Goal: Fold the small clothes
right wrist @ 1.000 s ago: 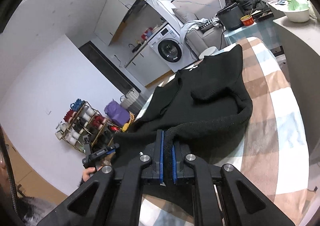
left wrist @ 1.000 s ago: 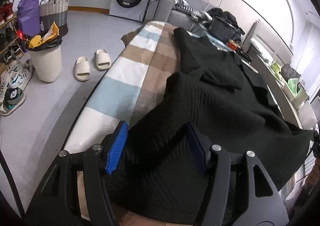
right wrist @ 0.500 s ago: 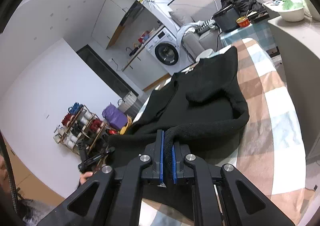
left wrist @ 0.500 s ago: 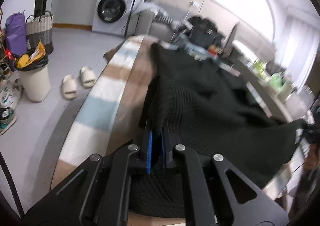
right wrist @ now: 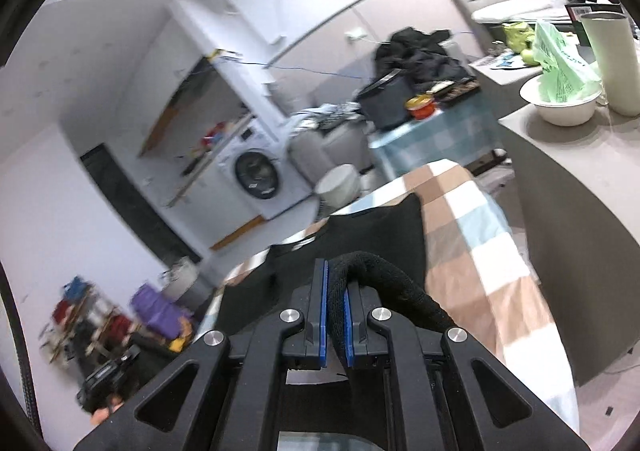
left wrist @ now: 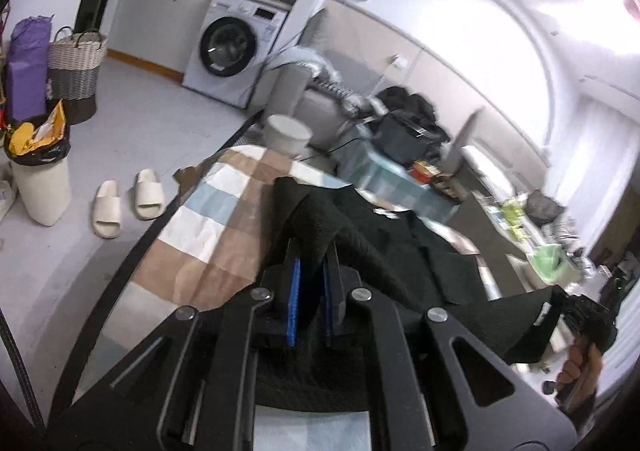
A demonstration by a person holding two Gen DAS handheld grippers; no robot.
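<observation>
Left gripper [left wrist: 310, 271] pinching black sweater [left wrist: 400, 243], right gripper [right wrist: 336, 291] pinching its hem, garment running lengthwise up checked table [left wrist: 224, 219], bare cloth along frame-left edge.

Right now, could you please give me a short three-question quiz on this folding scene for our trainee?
1. True or false: the left gripper is shut on the black sweater.
2. The sweater lies on: A) the floor B) the checked cloth C) a chair.
3. What appliance stands beyond the slippers?

Key: 1 true. 2 B. 3 the washing machine.
</observation>
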